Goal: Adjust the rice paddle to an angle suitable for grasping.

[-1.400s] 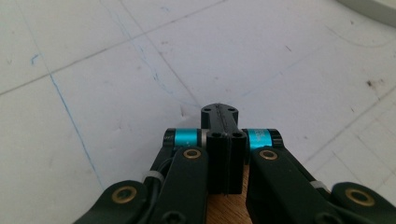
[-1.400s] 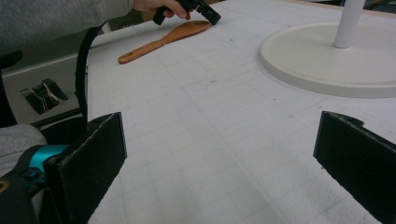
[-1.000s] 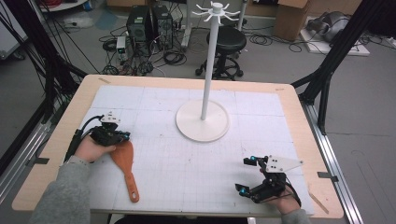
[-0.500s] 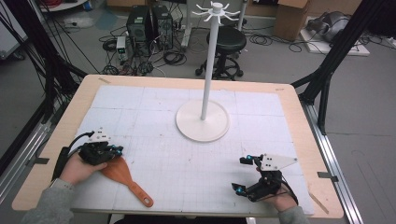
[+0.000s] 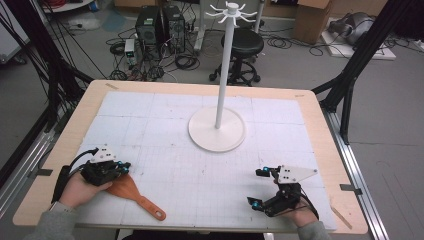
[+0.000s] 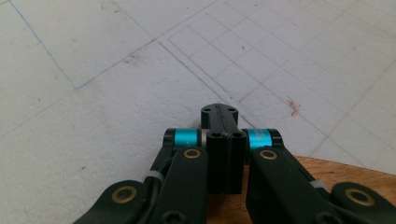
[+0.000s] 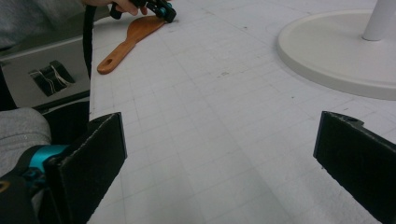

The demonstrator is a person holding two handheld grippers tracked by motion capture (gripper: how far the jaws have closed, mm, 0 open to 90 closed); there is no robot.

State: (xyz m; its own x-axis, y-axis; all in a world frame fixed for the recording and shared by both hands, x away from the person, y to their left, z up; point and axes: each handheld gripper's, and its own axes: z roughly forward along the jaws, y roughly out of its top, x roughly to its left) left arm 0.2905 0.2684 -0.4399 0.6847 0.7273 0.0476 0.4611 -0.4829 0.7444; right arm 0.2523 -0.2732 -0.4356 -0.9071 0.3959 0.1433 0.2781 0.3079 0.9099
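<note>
A wooden spatula lies at the front left of the table, its handle pointing toward the front edge. My left gripper sits on the blade end with its jaws closed together. In the left gripper view the black jaws meet with no gap, and the wooden blade shows right under them. In the right gripper view the spatula and the left gripper are far off. At the front right, my right gripper rests low with its jaws wide apart and nothing between them.
A white hanging stand with a round base and a tall pole stands at the table's middle back. A white gridded mat covers the wooden table. Beyond the table are a stool and cables on the floor.
My left gripper has moved left and toward the front edge, and the spatula came with it; its handle swung from pointing at the front to pointing front right. The right gripper has stayed put.
</note>
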